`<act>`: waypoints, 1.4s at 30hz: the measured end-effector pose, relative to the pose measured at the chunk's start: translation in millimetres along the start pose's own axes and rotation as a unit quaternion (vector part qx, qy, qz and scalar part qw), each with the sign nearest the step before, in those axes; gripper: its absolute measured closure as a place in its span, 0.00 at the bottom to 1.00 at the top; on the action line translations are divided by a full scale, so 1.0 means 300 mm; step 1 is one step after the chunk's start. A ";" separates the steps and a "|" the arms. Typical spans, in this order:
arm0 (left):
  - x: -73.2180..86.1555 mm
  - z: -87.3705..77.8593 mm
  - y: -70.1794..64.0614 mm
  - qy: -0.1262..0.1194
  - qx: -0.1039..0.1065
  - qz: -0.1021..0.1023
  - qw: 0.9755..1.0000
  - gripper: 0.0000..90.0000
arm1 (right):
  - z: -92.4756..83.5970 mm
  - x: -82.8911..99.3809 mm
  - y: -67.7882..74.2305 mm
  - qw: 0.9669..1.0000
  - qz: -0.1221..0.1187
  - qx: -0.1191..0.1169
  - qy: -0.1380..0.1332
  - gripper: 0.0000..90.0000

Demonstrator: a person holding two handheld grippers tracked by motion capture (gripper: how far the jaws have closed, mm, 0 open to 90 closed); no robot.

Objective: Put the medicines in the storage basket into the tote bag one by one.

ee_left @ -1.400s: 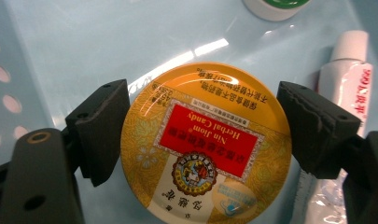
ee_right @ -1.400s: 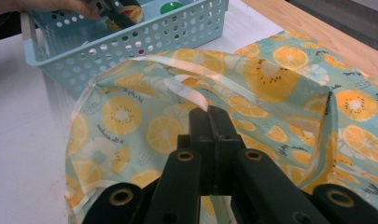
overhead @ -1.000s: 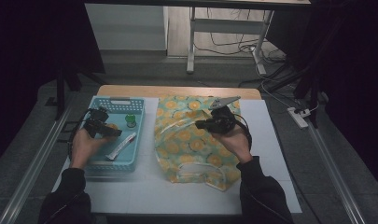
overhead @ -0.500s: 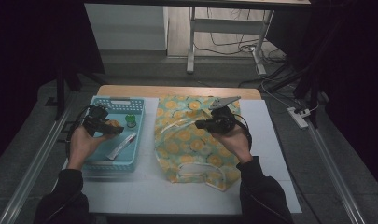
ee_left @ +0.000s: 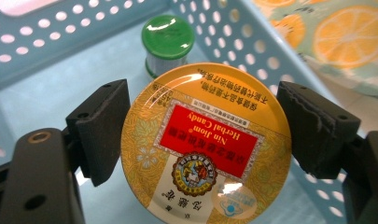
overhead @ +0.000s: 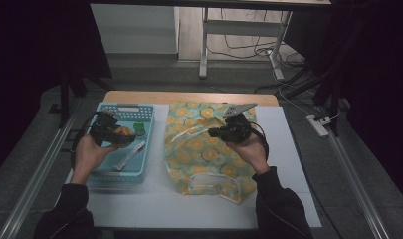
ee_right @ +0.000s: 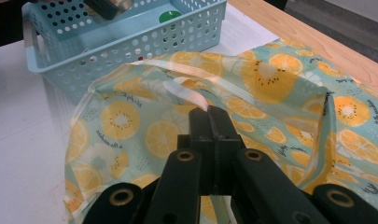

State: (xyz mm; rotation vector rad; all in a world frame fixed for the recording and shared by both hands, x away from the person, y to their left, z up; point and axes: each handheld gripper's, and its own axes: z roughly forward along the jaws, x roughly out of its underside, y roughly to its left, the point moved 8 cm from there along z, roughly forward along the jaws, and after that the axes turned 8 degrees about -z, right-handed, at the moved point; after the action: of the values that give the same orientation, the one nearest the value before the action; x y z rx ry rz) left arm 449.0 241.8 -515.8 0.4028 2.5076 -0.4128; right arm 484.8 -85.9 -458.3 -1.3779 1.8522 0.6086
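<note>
- Wooden table [overhead: 189, 97], bare only along the far edge, light brown.
- White sheet [overhead: 288, 149] spread over most of the tabletop, reaching the near edge.
- Blue perforated basket [overhead: 139, 110] resting on the sheet at the left, long side running front to back.
- Orange-slice print bag [overhead: 199, 149] lying flat on the sheet just beside the basket, to its right, pale handles [overhead: 209, 191] pointing toward the near edge.
- Bag's upper layer [ee_right: 270, 70] lifted clear of the lower one in the right gripper view, mouth facing the basket wall [ee_right: 144, 42].
</note>
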 end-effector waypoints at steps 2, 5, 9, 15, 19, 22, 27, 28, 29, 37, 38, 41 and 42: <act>-0.002 -0.008 -0.013 -0.002 0.001 0.005 1.000 0.24 | 0.000 0.000 0.000 1.000 -0.001 0.000 0.000 1.00; -0.005 -0.017 -0.035 -0.006 0.008 0.011 1.000 0.24 | 0.000 0.000 0.000 1.000 -0.002 0.001 0.000 1.00; -0.008 -0.024 -0.066 -0.010 0.017 0.020 1.000 0.24 | 0.001 0.002 -0.001 1.000 -0.001 0.001 0.001 1.00; -0.008 -0.027 -0.113 -0.010 0.027 0.035 0.999 0.24 | 0.004 0.004 -0.002 1.000 -0.001 0.001 0.001 1.00; -0.008 -0.031 -0.141 -0.011 0.039 0.039 0.998 0.24 | 0.004 0.004 -0.004 1.000 -0.001 0.003 0.000 1.00; -0.009 -0.036 -0.170 -0.009 0.045 0.048 0.998 0.24 | 0.005 0.004 -0.005 1.000 -0.001 0.003 0.000 1.00; -0.018 -0.045 -0.221 -0.011 0.056 0.062 0.996 0.24 | 0.006 0.005 -0.007 1.000 -0.001 0.003 0.000 1.00; -0.019 -0.046 -0.232 -0.012 0.059 0.065 0.996 0.24 | 0.006 0.005 -0.007 1.000 -0.001 0.003 0.000 1.00; -0.019 -0.046 -0.242 -0.011 0.061 0.068 0.996 0.24 | 0.005 0.005 -0.007 1.000 -0.001 0.003 0.000 1.00; -0.015 -0.038 -0.318 -0.012 0.080 0.091 0.993 0.24 | 0.004 0.007 -0.011 1.000 0.000 0.004 -0.001 1.00; -0.015 -0.038 -0.328 -0.013 0.082 0.094 0.992 0.24 | 0.005 0.007 -0.011 1.000 0.001 0.004 0.000 1.00; -0.019 -0.040 -0.357 -0.016 0.089 0.102 0.991 0.24 | 0.006 0.008 -0.011 1.000 0.000 0.005 0.000 1.00; -0.020 -0.039 -0.368 -0.017 0.093 0.104 0.990 0.24 | 0.007 0.008 -0.011 1.000 0.000 0.005 0.000 1.00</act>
State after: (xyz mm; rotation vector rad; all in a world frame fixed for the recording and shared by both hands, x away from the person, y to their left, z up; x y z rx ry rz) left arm 407.6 144.9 -480.4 0.7163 2.3720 -0.5658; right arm 488.0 -86.8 -461.2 -1.3714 1.8537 0.5998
